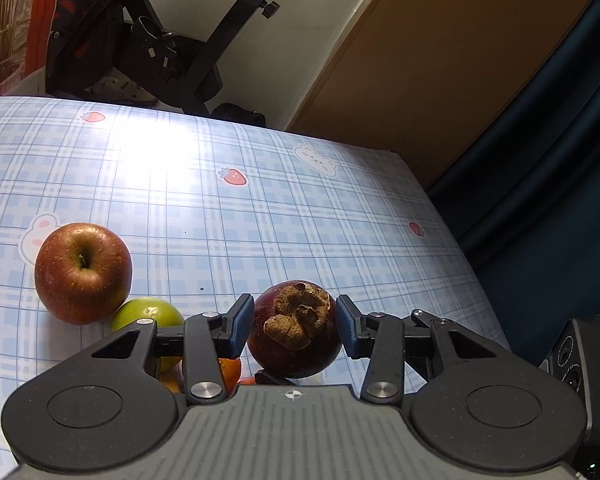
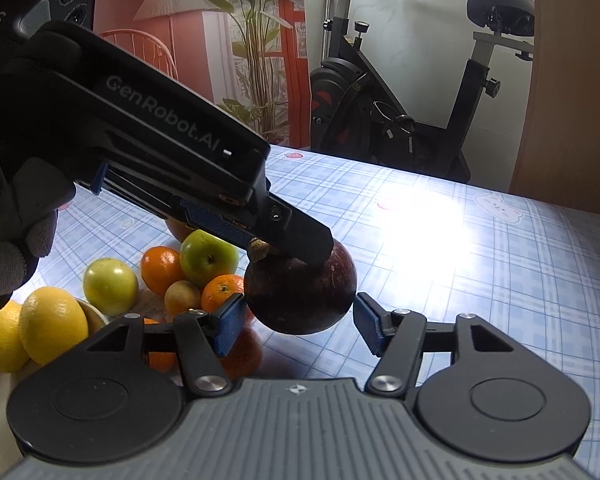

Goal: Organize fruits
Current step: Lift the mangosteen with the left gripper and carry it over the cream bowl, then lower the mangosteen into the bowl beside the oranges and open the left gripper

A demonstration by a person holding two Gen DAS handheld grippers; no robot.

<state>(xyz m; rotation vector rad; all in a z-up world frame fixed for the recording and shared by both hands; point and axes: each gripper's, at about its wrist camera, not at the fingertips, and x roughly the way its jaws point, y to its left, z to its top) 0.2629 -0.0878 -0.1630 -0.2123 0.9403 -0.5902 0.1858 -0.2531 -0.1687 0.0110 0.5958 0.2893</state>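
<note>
A dark purple mangosteen (image 1: 296, 330) with a dry brown calyx sits between the blue pads of my left gripper (image 1: 295, 326), which is shut on it just above the table. In the right wrist view the same mangosteen (image 2: 300, 300) hangs from the left gripper's black fingers (image 2: 296, 236). My right gripper (image 2: 300, 322) is open, its pads on either side of the fruit with small gaps. A red apple (image 1: 83, 273) and a green apple (image 1: 148, 316) lie to the left. Oranges (image 2: 160, 268), green apples (image 2: 208, 256) and lemons (image 2: 52, 324) are piled at left.
The table wears a blue plaid cloth (image 1: 260, 208) with strawberry and bunny prints. Its far edge faces an exercise bike (image 2: 400, 112). A plant (image 2: 256, 40) and a lamp (image 2: 168, 0) stand behind. A gloved hand (image 2: 8, 200) holds the left gripper.
</note>
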